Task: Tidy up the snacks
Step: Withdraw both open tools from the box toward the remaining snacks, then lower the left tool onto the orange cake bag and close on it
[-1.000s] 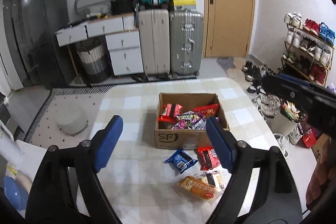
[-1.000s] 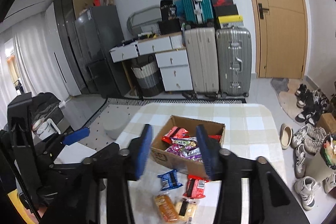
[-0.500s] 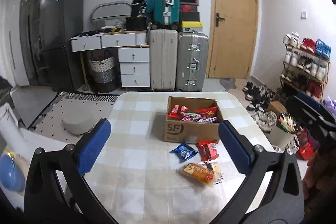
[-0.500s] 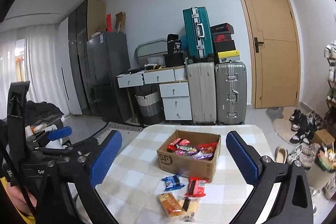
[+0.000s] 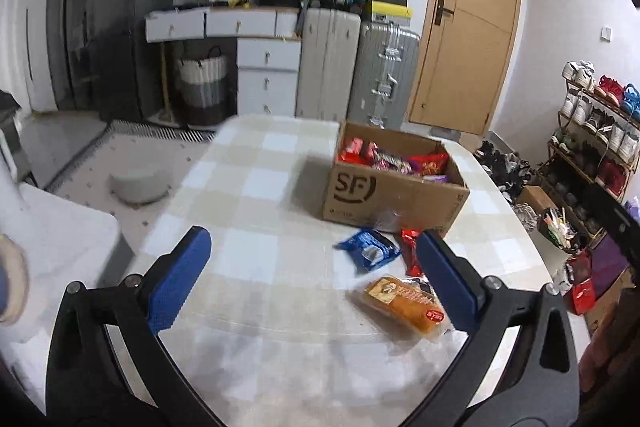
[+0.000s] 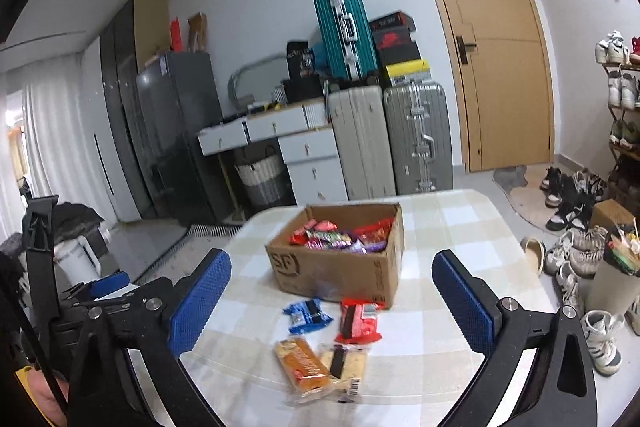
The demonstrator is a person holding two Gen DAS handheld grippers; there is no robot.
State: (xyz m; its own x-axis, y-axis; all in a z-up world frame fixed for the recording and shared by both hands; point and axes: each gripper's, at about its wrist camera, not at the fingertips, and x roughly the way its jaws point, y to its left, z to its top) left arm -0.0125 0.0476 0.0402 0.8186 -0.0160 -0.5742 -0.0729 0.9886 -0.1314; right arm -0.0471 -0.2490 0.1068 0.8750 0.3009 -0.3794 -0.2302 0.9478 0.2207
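A cardboard box (image 5: 384, 195) (image 6: 340, 267) marked SF stands on the checked table (image 5: 260, 227) (image 6: 440, 227) and holds several snack packs. In front of it lie a blue pack (image 5: 368, 249) (image 6: 307, 314), a red pack (image 5: 410, 253) (image 6: 358, 319), an orange pack (image 5: 404, 303) (image 6: 302, 361) and a pale cracker pack (image 6: 344, 363). My left gripper (image 5: 314, 285) is open and empty above the table's near side, left of the loose packs. My right gripper (image 6: 330, 301) is open and empty, with the loose packs between its fingers in view.
Suitcases (image 6: 392, 135), a white drawer desk (image 6: 288, 143) and a wooden door (image 6: 496, 67) stand behind the table. A shoe rack (image 5: 592, 131) and loose shoes (image 6: 572, 259) are on the right. A grey stool (image 5: 140, 183) and a white chair (image 5: 48, 227) stand on the left.
Both views have moved down and closer to the table and the loose packs. Both grippers stay wide open, after the right one widened from a narrower gap a second ago.
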